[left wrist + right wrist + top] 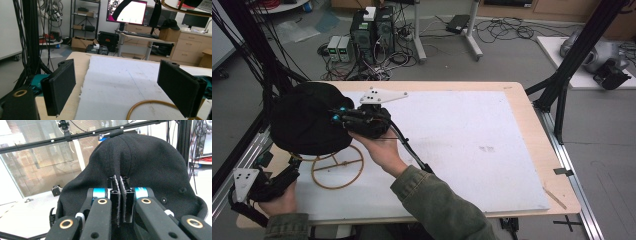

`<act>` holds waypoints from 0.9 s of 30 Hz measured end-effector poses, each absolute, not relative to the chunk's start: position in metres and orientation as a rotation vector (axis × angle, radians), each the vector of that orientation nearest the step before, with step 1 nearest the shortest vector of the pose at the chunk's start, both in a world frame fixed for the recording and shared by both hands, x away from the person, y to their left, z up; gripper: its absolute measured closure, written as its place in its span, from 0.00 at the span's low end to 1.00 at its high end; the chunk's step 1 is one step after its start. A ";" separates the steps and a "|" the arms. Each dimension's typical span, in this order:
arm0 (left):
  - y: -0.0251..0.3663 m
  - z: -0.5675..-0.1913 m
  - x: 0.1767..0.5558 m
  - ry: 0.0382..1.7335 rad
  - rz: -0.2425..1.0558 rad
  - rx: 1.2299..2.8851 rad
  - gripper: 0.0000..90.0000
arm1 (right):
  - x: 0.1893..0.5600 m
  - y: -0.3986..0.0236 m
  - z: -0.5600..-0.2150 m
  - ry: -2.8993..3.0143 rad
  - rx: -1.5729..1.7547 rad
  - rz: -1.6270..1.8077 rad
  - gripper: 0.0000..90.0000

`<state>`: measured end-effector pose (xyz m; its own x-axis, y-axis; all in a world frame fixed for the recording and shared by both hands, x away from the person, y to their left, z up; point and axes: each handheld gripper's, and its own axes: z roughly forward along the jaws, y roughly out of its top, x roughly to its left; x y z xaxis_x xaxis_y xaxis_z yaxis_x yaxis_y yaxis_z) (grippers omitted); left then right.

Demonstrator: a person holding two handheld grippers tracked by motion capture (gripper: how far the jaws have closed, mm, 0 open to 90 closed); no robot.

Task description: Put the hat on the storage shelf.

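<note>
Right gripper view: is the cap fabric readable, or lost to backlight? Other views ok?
Right gripper view: the black cap is backlit by bright windows, yet seams and eyelets read. High view: dim and soft; the cap is a dark blob. Left gripper view: monitor blown out, foam sheet bright.

Stand: upper part hidden under the cap at left centre of the high view; base ring cut by the lower edge in the left gripper view.
Cap: lower rim hidden behind the right gripper at the bottom of the right gripper view; the fold between the jaws is covered by the pads.
Left gripper: jaws hidden by its own body and the hand at lower left of the high view.
Right sleeve: cut by the lower edge of the high view.
Table: near edge partly hidden by the sleeve.
</note>
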<state>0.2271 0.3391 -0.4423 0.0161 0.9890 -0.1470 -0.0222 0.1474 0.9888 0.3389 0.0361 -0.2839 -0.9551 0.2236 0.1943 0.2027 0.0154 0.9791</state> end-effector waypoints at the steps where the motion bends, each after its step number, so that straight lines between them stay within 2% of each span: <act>1: 0.339 -0.442 0.227 1.248 1.100 1.091 0.17 | 0.338 0.036 -0.284 2.228 0.458 2.138 0.98; 20: 0.341 -0.443 0.227 1.255 1.085 1.081 0.17 | 0.331 0.040 -0.291 2.241 0.453 2.114 0.92; 23: 0.340 -0.443 0.227 1.253 1.087 1.081 0.17 | 0.330 0.037 -0.296 2.227 0.485 2.139 0.86; 24: 0.341 -0.443 0.227 1.253 1.086 1.084 0.17 | 0.330 0.037 -0.301 2.221 0.508 2.140 0.78; 25: 0.340 -0.443 0.227 1.252 1.084 1.086 0.17 | 0.330 0.037 -0.301 2.221 0.508 2.140 0.78; 27: 0.340 -0.443 0.226 1.250 1.082 1.085 0.17 | 0.329 0.037 -0.303 2.210 0.534 2.136 0.71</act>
<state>0.2265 0.3399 -0.4431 0.0247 0.9866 -0.1612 -0.0188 0.1617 0.9867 0.3293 0.0365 -0.3035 -0.9411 0.2573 0.2192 0.2278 0.0037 0.9737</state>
